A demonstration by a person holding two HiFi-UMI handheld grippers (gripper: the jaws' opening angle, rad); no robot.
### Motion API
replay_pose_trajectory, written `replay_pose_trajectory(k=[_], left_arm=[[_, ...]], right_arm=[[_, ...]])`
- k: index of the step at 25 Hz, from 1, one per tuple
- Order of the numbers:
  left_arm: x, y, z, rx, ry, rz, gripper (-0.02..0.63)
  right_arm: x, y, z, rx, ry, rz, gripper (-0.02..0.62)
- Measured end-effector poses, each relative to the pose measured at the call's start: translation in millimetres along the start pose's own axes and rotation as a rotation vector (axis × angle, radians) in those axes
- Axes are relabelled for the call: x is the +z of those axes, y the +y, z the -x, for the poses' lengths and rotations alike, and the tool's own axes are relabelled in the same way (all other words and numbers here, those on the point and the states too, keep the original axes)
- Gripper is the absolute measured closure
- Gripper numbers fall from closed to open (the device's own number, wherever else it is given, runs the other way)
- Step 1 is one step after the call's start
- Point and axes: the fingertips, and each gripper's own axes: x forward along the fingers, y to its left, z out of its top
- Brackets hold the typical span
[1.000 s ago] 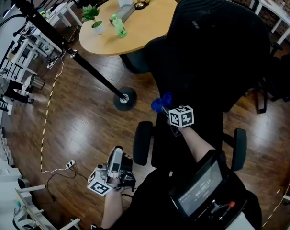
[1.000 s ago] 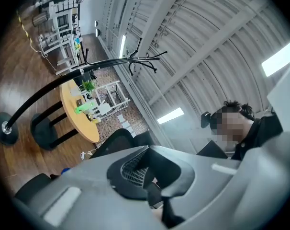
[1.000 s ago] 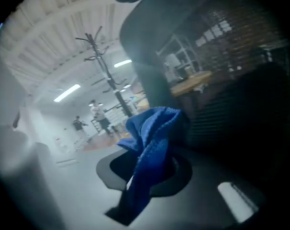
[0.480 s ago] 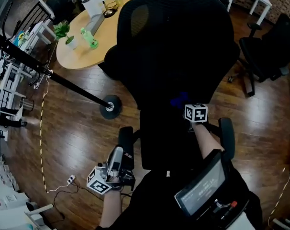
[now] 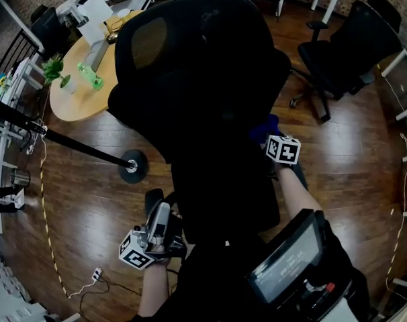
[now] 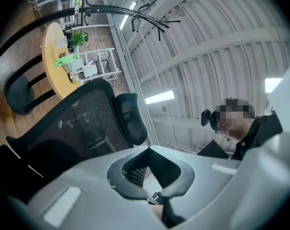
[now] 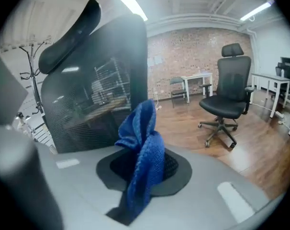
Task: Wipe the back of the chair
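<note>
Right gripper clenched on the blue cloth near the chair back — best pressed flat against the mesh in overlapping strokes; left gripper closed, empty.

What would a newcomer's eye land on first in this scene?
The big black mesh office chair fills the middle of the head view. Next comes the bright blue cloth pinched in the right gripper, close beside the chair's back. At the upper left, a round wooden table with a small green plant stands out against the dark wood floor.
</note>
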Motion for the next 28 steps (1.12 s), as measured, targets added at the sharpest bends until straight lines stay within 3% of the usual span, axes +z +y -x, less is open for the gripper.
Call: replay_pose_trajectory(k=[6,12,17,22,28], left_arm=[[-2,1,-5,-0.015,0.007,0.020,0.614],[7,2,13,0.035,-0.013,0.011,0.614],[29,9,57,0.131,-0.058,-0.021,0.614],[47,11,100,0.210,-0.121,-0.047,0.614],[63,10,140,0.273,-0.166,-0.090,0.614]], right_arm=[[36,-30,34,-0.104,-0.110,0.006,0.535],[-19,4,-6,-0.095,0.015,0.050,0.535],[-74,40,-44,-0.121,0.088,-0.031,0.535],[-144,143,-80,0.099,0.258,0.096,0.535],[-198,245,-103,0.227,0.382,0.160,0.535]])
